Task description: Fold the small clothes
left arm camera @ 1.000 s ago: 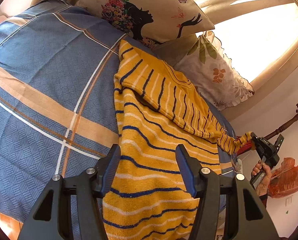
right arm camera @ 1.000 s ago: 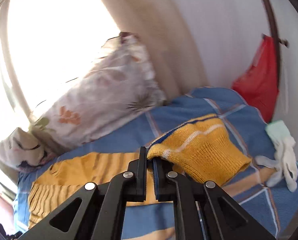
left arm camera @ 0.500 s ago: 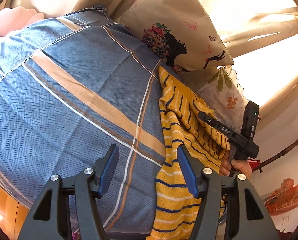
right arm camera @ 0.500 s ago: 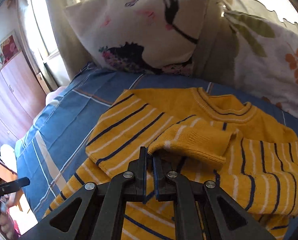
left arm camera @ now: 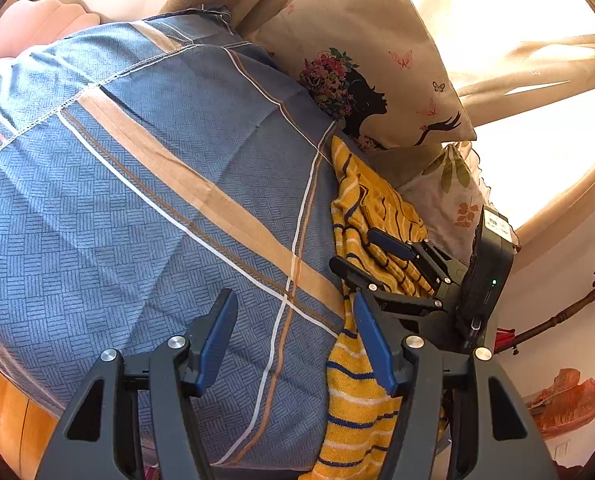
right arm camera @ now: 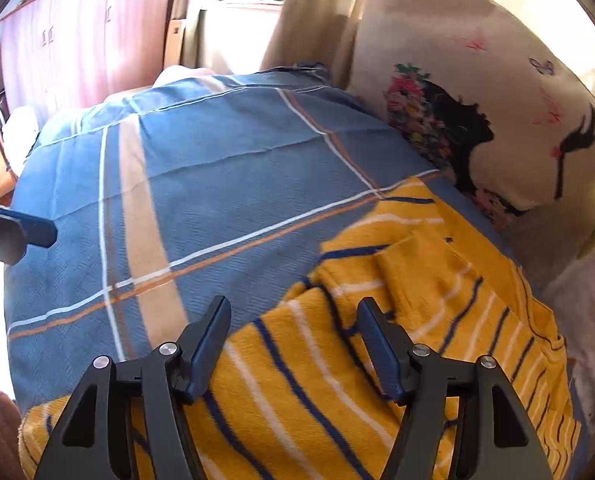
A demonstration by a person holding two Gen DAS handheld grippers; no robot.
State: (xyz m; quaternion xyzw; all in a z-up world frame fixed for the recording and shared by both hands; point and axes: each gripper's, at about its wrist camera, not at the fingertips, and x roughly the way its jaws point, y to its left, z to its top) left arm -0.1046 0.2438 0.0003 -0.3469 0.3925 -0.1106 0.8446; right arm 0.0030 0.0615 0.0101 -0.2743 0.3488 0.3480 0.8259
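Both grippers were spread, holding nothing. Left gripper [left arm camera: 293, 344] hovered over the blue plaid bedspread [left arm camera: 145, 184] near the bed's edge, its right finger just beside the hem of the yellow striped sweater [right arm camera: 377, 344]. Right gripper [right arm camera: 293, 348] sat low over the sweater's lower body, jaws wide, fabric lying between them but not pinched. Sweater lay on the bed's right side, one sleeve [right arm camera: 413, 264] folded across the chest, collar end toward the pillows. Silhouette-print pillow [right arm camera: 489, 92] stood just behind it, leaf-print pillow [left arm camera: 453, 196] beside that. Right gripper was also visible from the left wrist view, open over the sweater.
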